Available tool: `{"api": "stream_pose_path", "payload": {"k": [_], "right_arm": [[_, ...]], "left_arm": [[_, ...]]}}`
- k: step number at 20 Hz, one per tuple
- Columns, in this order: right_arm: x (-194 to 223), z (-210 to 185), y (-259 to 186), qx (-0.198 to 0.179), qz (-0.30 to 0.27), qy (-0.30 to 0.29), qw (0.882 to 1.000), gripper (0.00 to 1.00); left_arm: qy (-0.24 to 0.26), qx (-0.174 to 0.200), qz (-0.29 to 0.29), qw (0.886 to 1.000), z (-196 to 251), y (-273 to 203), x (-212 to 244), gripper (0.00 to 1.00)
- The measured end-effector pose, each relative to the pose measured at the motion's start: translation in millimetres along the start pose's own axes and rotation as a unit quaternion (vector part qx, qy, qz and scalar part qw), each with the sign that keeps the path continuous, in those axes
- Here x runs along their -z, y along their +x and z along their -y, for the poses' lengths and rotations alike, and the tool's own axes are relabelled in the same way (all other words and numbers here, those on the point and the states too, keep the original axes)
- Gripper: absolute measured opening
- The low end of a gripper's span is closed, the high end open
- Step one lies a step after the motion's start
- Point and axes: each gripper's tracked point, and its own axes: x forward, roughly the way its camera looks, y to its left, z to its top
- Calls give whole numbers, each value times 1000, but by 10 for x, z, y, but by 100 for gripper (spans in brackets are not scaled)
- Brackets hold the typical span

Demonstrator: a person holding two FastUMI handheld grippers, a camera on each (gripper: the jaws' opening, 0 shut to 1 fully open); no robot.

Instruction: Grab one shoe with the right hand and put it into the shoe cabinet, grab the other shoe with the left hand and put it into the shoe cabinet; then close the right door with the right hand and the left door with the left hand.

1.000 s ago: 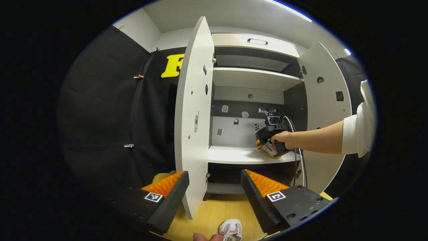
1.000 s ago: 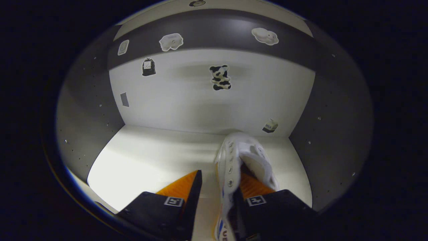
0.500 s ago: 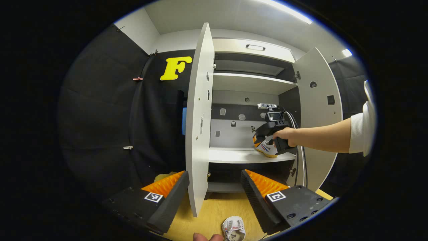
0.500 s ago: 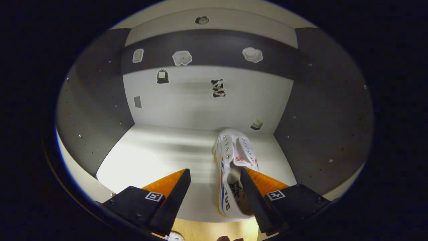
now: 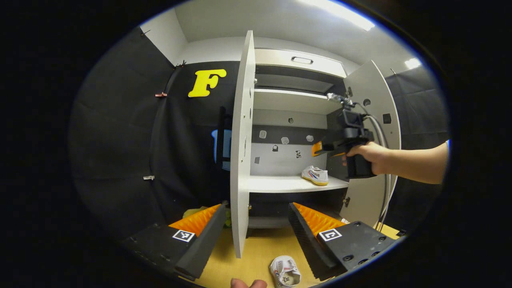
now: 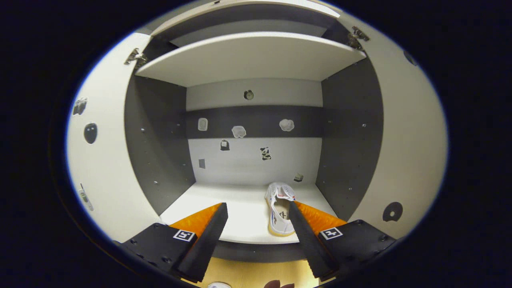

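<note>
Withdrawn right gripper (image 6: 256, 232), jaws apart, leaves shoe (image 6: 281, 208) near shelf (image 6: 240, 224) edge.

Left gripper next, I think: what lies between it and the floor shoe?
Bare wooden floor; in the left gripper view the shoe lies just below the open left gripper.

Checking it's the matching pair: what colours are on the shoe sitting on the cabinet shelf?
The shoe is white with red and blue side stripes and a yellowish sole, clearest in the left gripper view.

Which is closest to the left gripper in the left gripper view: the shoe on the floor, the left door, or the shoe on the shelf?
1. Shoe on the floor, just ahead, low.
2. Left door, open, its edge facing the jaws.
3. Shoe on the shelf, deep inside the cabinet, right side.
</note>
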Motion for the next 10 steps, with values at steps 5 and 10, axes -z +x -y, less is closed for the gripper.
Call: {"api": "stream_pose_path", "payload": {"k": [5,10], "right_arm": [[81,-226,-861,-38,51,3,998,97],[426,-119,-1469,-36,87,13,995,97]], "left_arm": [[-1,6,-6,1000,68,-51,326,96],[-2,25,-17,1000,272,-42,723,96]]}}
